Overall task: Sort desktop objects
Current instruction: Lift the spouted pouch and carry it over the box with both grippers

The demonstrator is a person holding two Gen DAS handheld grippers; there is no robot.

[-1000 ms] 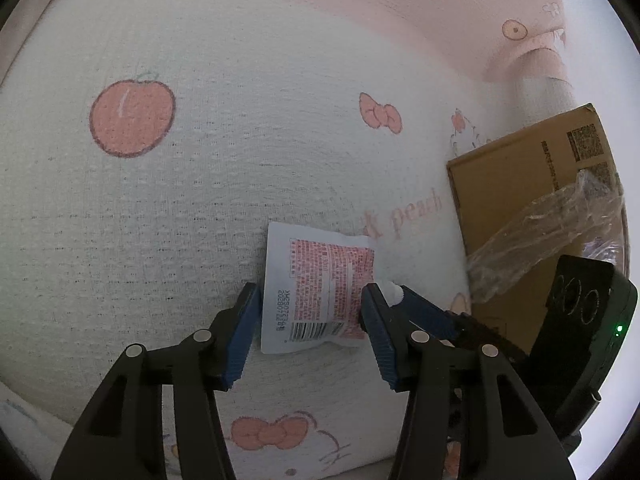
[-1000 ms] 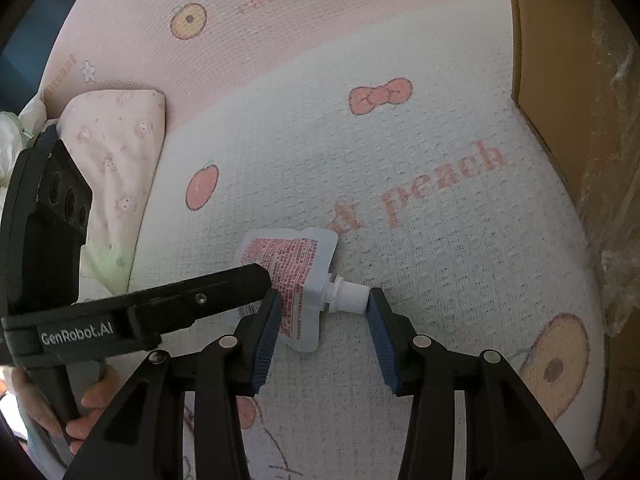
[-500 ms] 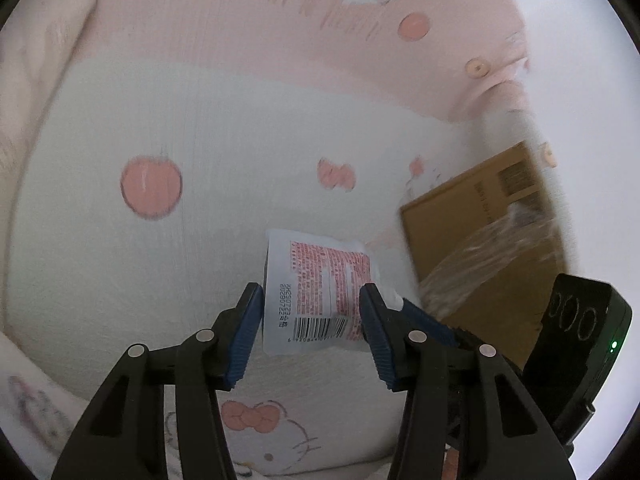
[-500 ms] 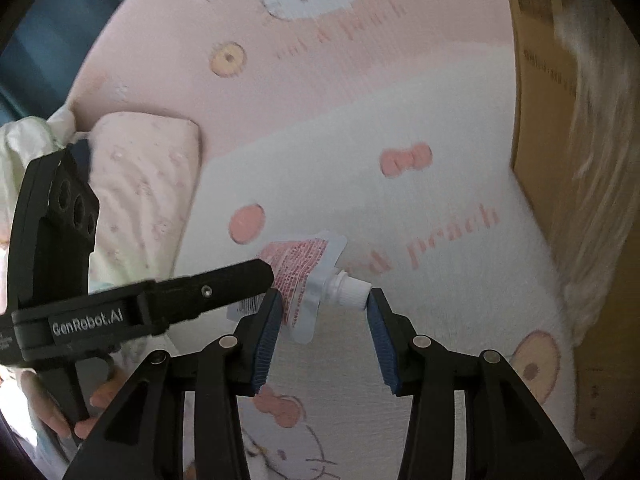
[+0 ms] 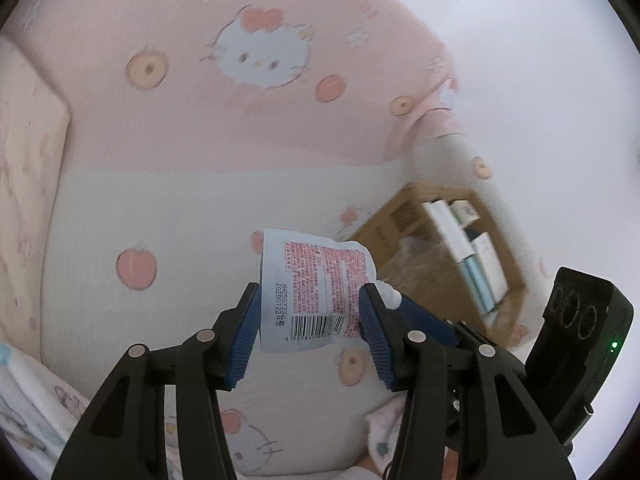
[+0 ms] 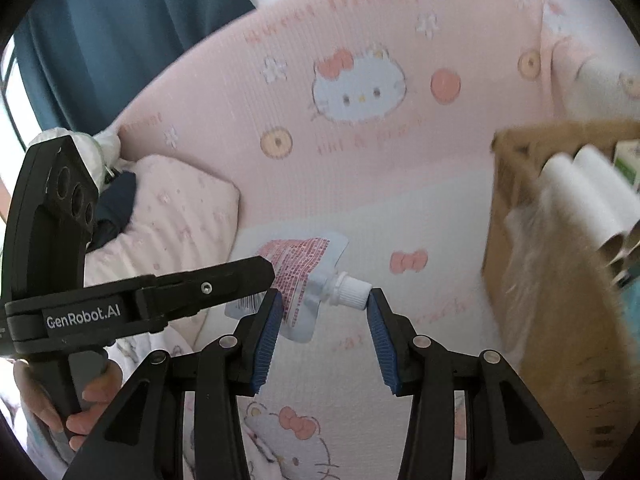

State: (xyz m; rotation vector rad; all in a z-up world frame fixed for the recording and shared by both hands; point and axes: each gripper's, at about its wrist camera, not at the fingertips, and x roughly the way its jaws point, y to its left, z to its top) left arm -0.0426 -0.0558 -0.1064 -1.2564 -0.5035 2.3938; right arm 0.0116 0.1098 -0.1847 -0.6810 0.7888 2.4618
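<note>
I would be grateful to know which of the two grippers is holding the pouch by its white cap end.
The right gripper: its pads span the pouch's neck and white cap. The left gripper clamps the flat body by the barcode.

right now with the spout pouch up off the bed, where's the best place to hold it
Across its flat body, as the left gripper holds the pouch, edge to edge. The right gripper spans shoulder to white cap; that round end looks likelier to slip.
</note>
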